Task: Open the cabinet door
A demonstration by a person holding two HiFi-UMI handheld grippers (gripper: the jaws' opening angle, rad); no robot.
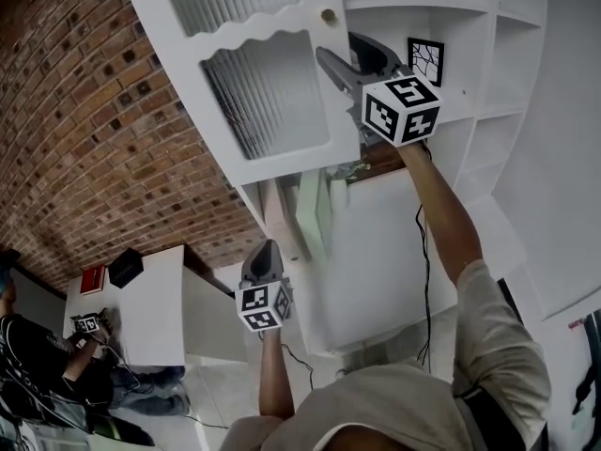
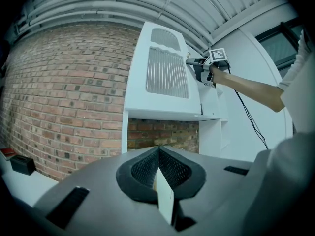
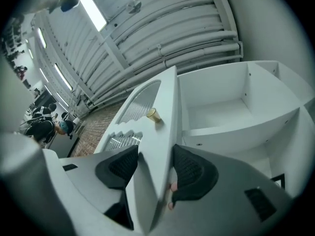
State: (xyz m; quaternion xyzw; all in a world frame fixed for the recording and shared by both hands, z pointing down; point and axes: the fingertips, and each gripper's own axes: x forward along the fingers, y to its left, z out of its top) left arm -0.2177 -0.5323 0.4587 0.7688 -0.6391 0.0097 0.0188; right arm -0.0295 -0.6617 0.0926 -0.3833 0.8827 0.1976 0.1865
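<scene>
The cabinet door (image 1: 254, 73) sits at twelve o'clock in my head view. It is white, with two ribbed glass panes (image 1: 268, 97) under scalloped trim and a small brass knob (image 1: 328, 15) near its free edge. That edge stands off the cabinet (image 1: 470, 36) far enough for a finger behind it, so the door is ajar, though probably not by much. The frame's top cuts off the upper pane, and the hinge side and inner face are hidden from me.

My right gripper (image 3: 155, 154) has its fingers closed on the free edge near the knob, one pad on the front and the other on the inner side. Its marker cube (image 1: 402, 109) covers part of the cabinet at three o'clock of the door, where white shelves (image 3: 221, 112) show in the right gripper view. A brick wall (image 1: 94, 111) fills eight to eleven o'clock.

My left gripper (image 2: 158, 149) hangs at six o'clock, well apart from the door, with its fingers together at the tips. A thin white plate (image 2: 165, 200) stands between their bases, and I can't make out what it is.

A white desk (image 1: 150, 299) sits at eight o'clock, with a seated person (image 1: 38, 365) beside it, partly cut off.
</scene>
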